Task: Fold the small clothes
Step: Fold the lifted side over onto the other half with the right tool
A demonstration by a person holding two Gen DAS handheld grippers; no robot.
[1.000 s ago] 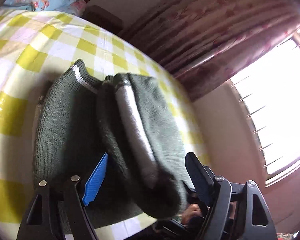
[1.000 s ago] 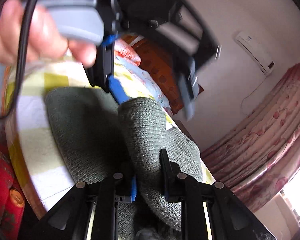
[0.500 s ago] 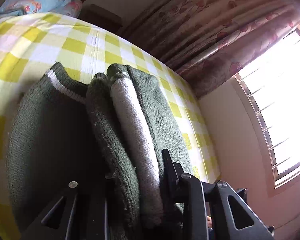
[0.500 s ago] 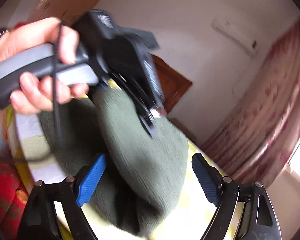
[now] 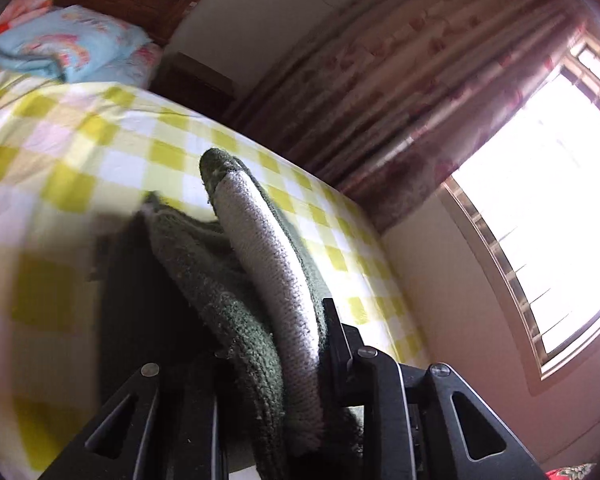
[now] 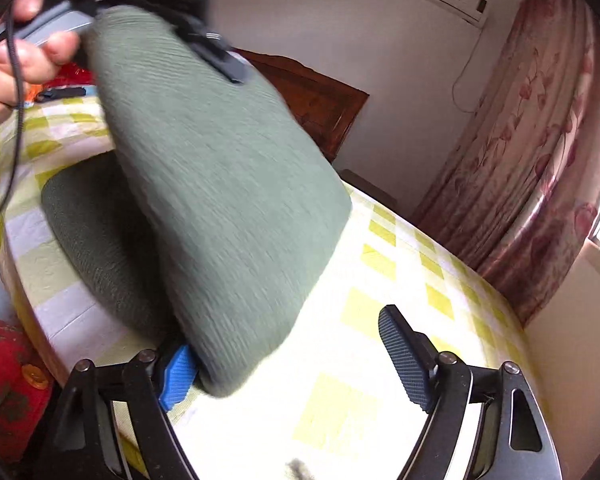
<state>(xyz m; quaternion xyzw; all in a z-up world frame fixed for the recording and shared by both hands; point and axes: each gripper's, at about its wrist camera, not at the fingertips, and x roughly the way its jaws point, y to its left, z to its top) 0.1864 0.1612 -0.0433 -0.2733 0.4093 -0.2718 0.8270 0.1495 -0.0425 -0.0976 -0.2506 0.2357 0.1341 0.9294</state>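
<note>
A small dark green knit sweater with a grey-white inner layer hangs folded over a yellow-and-white checked bedsheet. My left gripper is shut on the stacked sweater layers and holds them lifted; it also shows in the right wrist view, gripping the sweater's top. Part of the sweater still lies on the bed. My right gripper is open, its left blue pad just under the hanging fold.
A pillow and wooden headboard lie at the bed's far end. Floral curtains and a bright window are on the right. Red cloth sits beside the bed edge.
My left gripper closed on the sweater layers and lifted them. My right gripper let go, opened wide and drew back. The sweater fold now hangs higher.
</note>
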